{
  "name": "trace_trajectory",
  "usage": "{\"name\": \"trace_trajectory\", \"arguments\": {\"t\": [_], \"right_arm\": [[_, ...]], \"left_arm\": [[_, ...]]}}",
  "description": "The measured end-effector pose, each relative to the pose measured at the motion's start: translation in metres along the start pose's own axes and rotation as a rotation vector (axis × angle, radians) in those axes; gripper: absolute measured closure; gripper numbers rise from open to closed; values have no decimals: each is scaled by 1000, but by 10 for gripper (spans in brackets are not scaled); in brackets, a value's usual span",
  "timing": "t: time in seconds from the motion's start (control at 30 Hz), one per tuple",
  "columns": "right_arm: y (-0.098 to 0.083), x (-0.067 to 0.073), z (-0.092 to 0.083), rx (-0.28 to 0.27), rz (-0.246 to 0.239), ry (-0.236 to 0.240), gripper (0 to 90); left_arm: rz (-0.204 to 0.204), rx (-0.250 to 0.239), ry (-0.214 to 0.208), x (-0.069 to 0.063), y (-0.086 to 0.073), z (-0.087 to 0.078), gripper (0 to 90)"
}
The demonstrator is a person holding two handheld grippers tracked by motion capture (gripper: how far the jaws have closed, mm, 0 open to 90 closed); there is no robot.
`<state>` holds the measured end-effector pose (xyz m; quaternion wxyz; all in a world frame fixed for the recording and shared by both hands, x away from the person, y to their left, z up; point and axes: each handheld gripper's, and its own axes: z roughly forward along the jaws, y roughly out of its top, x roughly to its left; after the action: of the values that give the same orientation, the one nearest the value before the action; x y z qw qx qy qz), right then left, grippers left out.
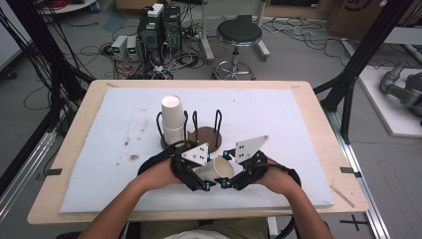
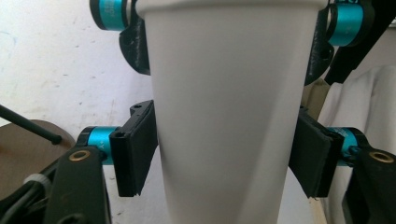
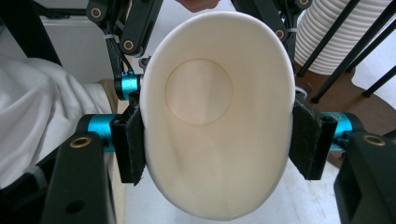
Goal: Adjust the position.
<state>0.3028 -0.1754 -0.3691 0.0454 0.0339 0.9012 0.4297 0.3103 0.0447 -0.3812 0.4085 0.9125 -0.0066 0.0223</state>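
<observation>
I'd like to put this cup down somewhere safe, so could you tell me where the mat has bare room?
The white mat is bare right of the wire rack, and left of the cup stack. It is crowded in front of the rack, where both grippers meet on the paper cup.

A: Item, paper cup (image 2: 224,112): base cut off by the lower edge in the left gripper view; rim partly cropped at the top.

B: Item, stacked cups (image 3: 327,42): cropped at the right gripper view's top corner, count unreadable.

A: Item, stains on the table (image 1: 130,158): too small to identify.
</observation>
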Motion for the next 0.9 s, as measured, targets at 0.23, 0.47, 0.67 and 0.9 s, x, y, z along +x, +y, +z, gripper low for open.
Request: {"name": "trace_trajectory", "arguments": {"t": [0.23, 0.47, 0.67, 0.9], "right_arm": [[0, 1, 3, 26, -3, 3, 331], [1, 2, 0, 9, -18, -8, 321], [3, -1, -23, -206, 44, -44, 216], [-7, -9, -44, -273, 92, -134, 216]], "left_arm": [[13, 26, -10, -1, 0, 3, 353], [10, -26, 12, -3, 0, 1, 368], [-70, -173, 45, 0, -11, -18, 364], [-202, -427, 134, 7, -29, -53, 359]]}}
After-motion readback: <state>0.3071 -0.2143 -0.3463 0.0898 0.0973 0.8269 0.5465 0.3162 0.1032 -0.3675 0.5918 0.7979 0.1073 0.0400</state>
